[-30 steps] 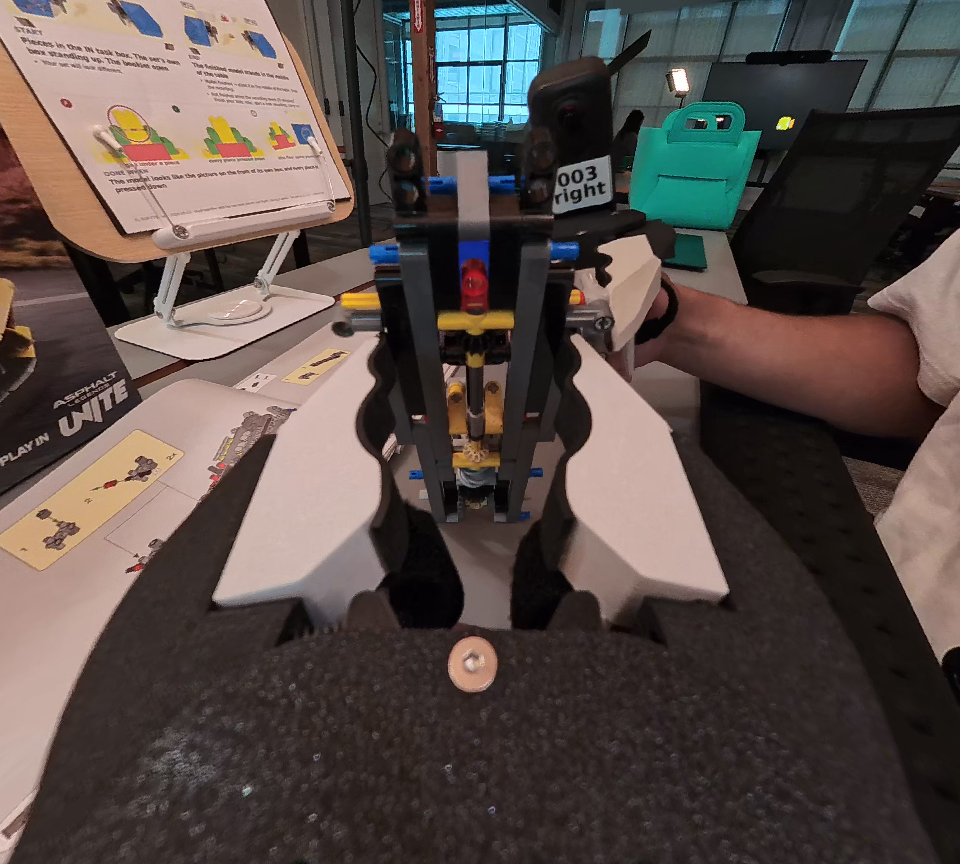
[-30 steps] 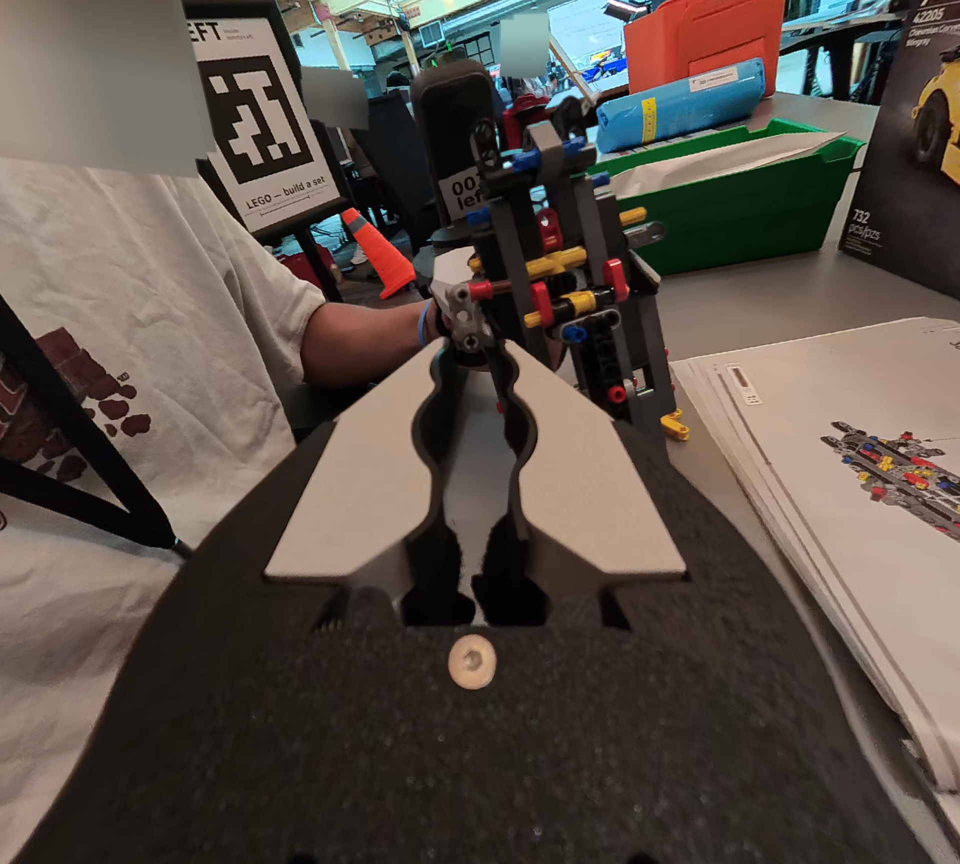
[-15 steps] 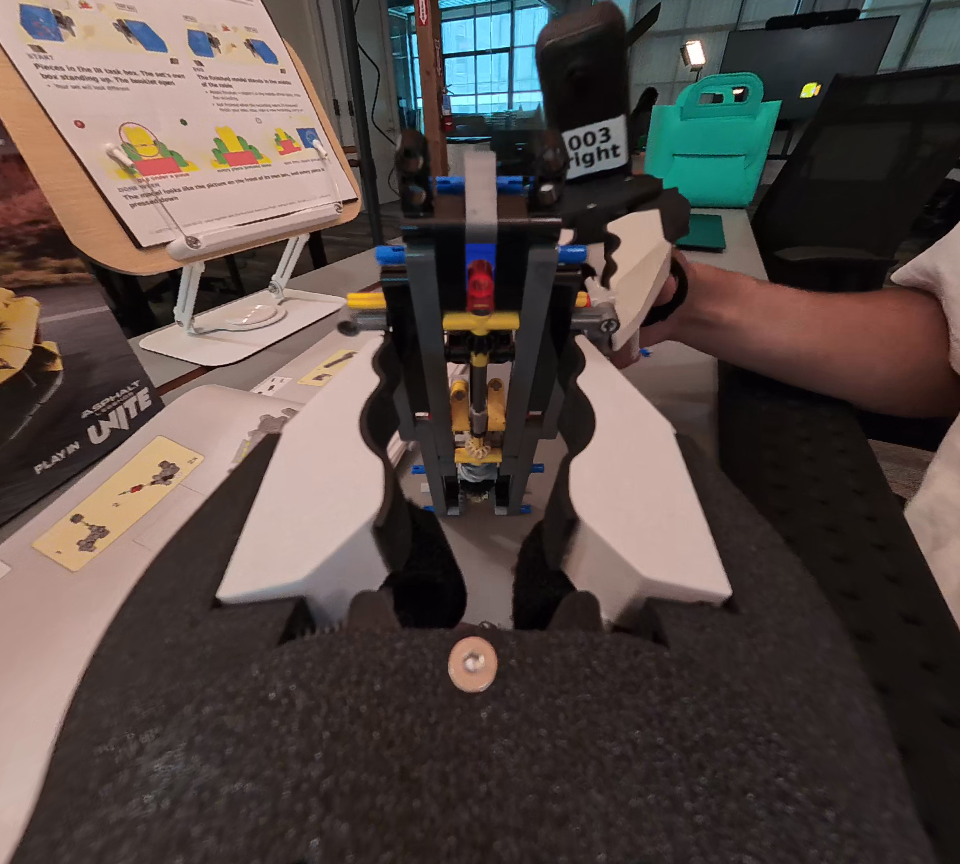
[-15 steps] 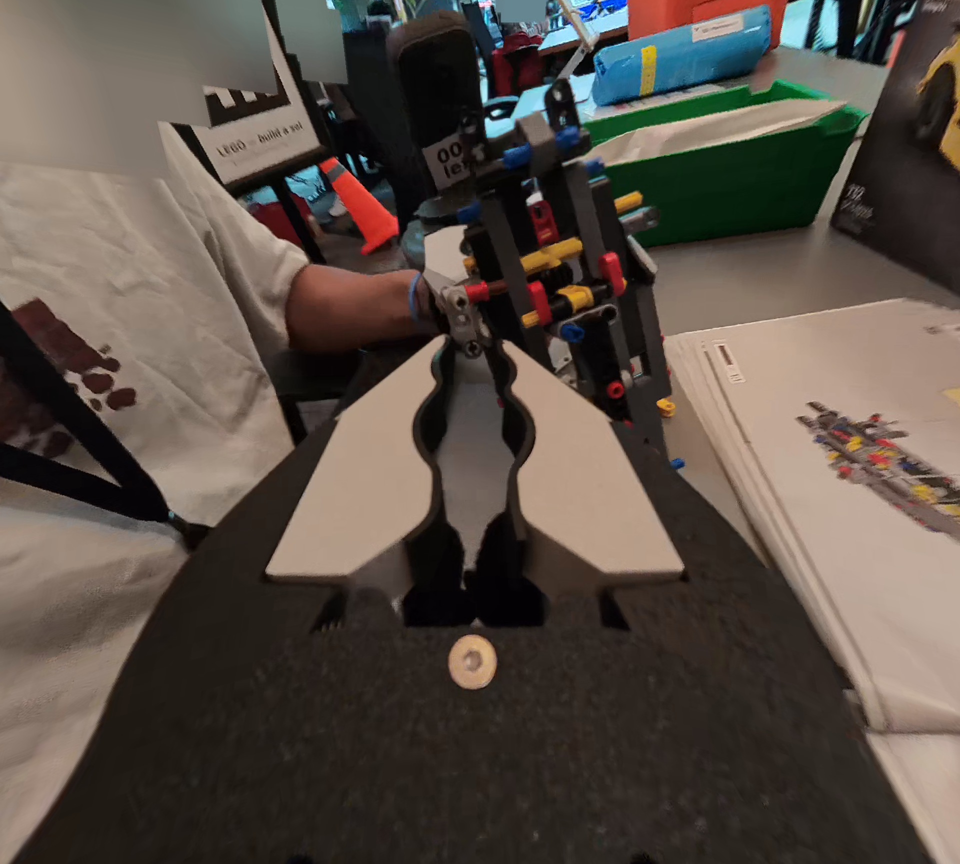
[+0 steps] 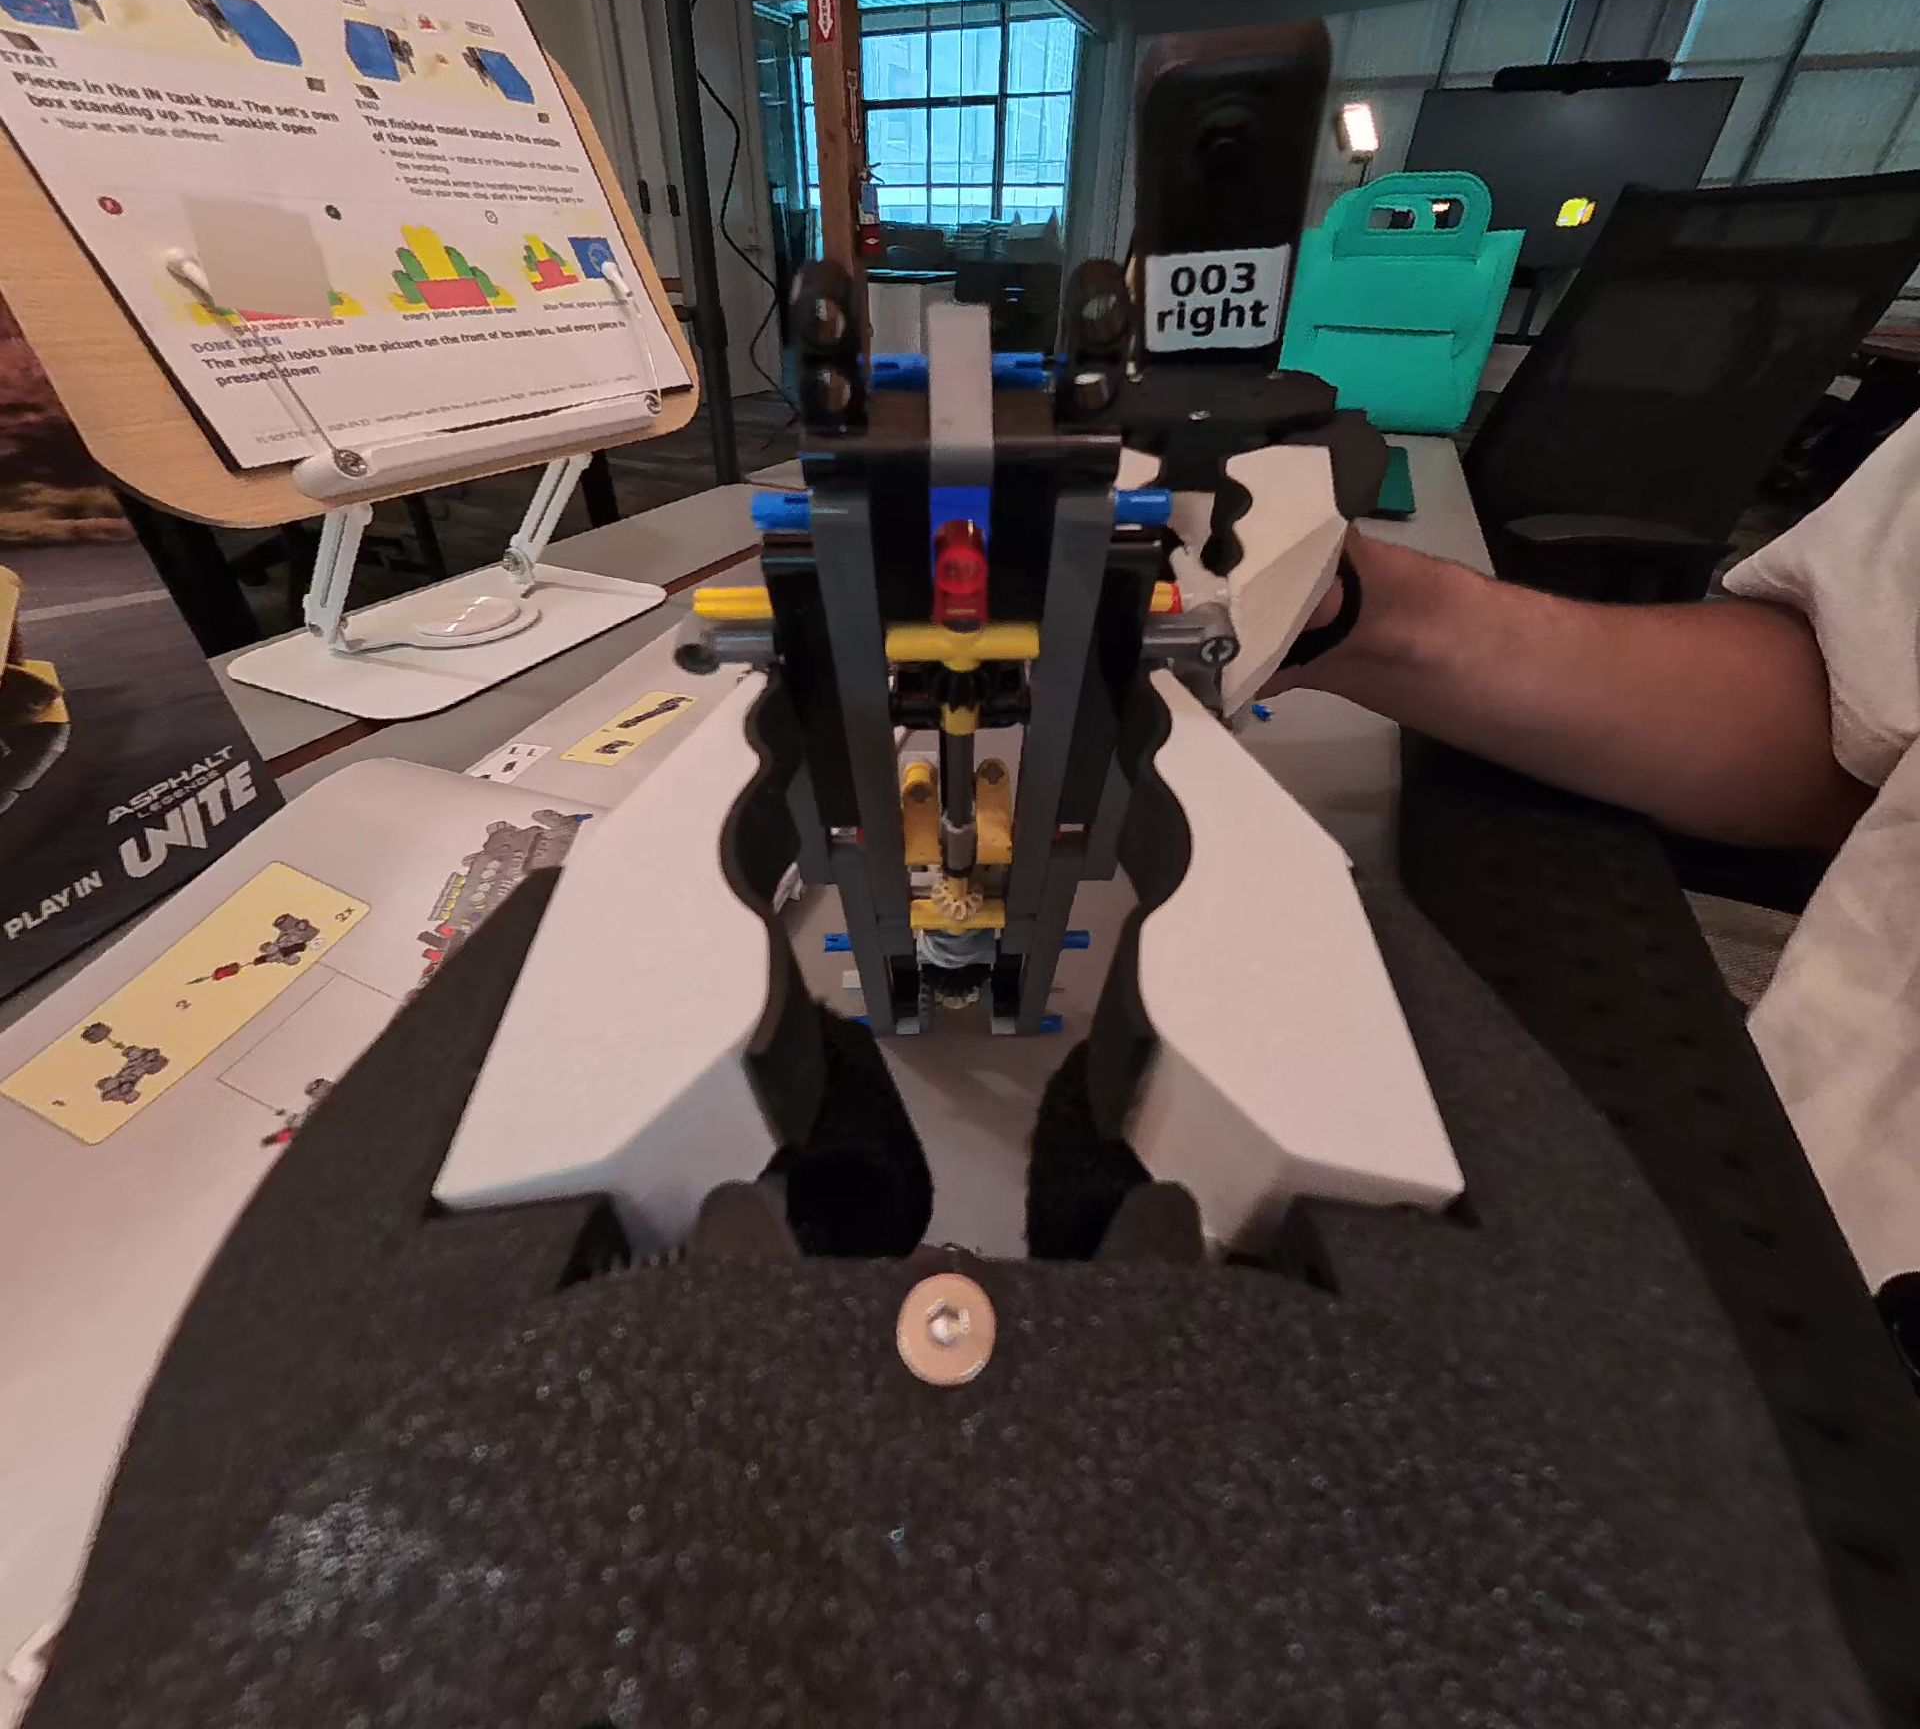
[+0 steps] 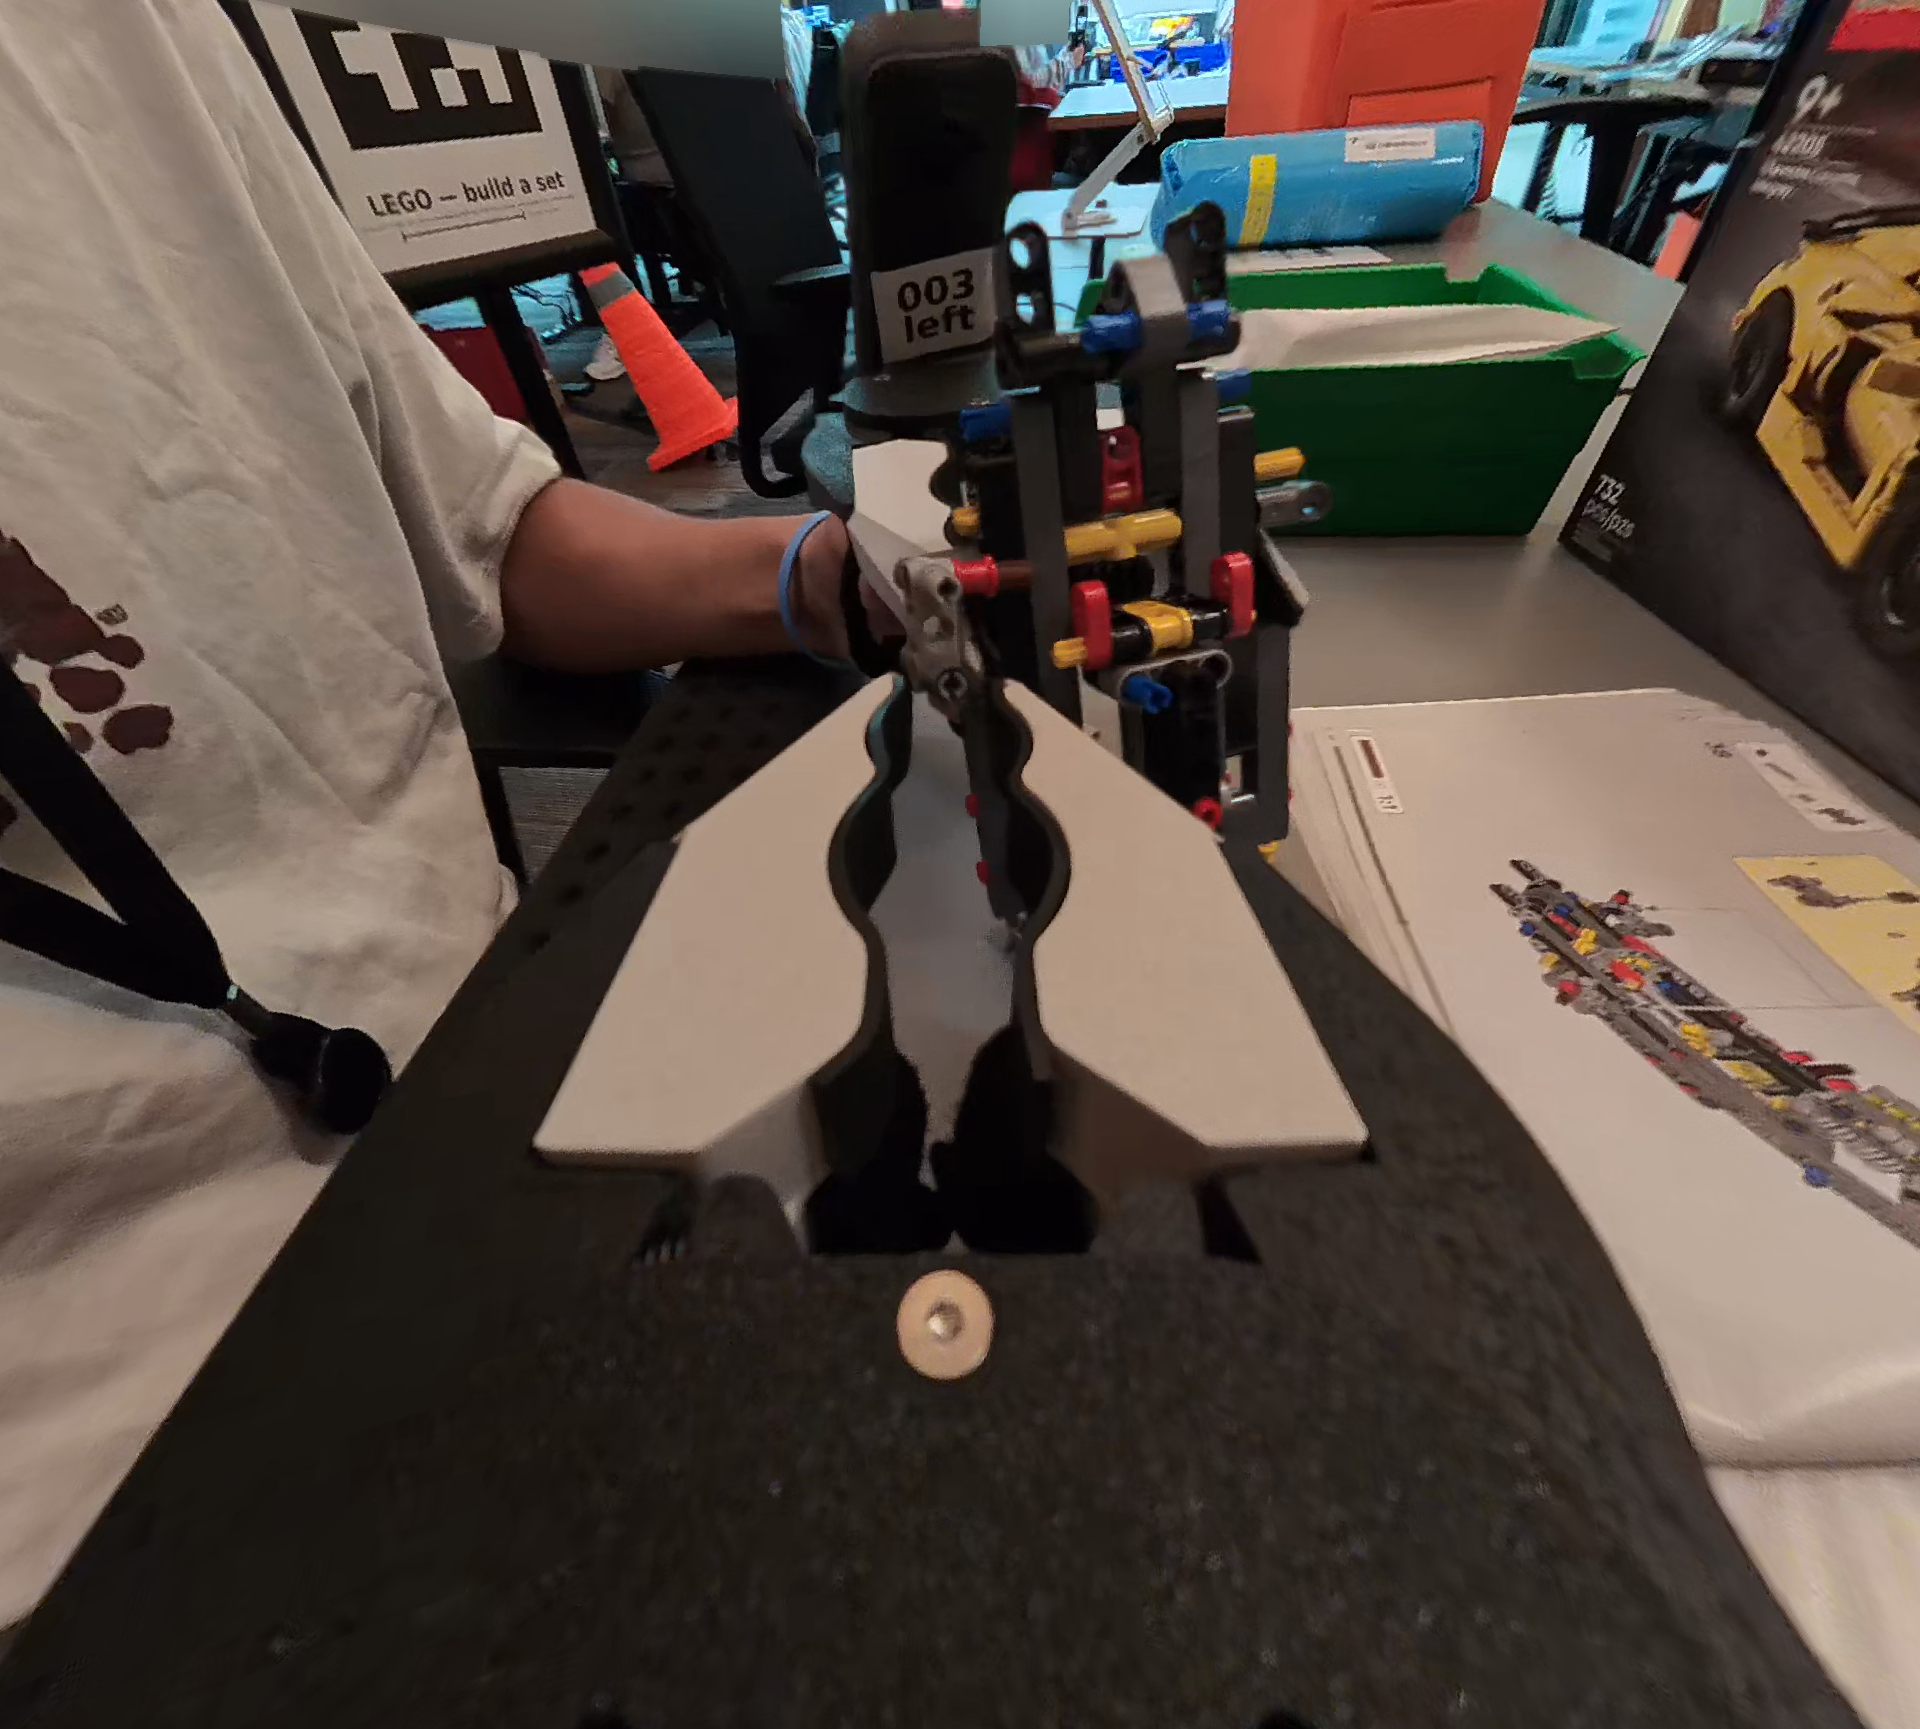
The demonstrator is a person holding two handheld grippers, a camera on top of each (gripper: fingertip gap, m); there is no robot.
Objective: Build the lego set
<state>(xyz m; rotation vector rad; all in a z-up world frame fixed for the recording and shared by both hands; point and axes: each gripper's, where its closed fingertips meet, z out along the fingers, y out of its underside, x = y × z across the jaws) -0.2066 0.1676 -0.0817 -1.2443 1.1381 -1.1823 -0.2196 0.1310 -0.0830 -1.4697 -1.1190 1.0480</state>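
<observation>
My left gripper clamps the upright model by its dark side beams. My right gripper is narrowed on a thin grey part at the model's near edge. Only the right view shows the green bin behind the model; only the left view shows the sheet stand. A booklet lies beside the model.
</observation>
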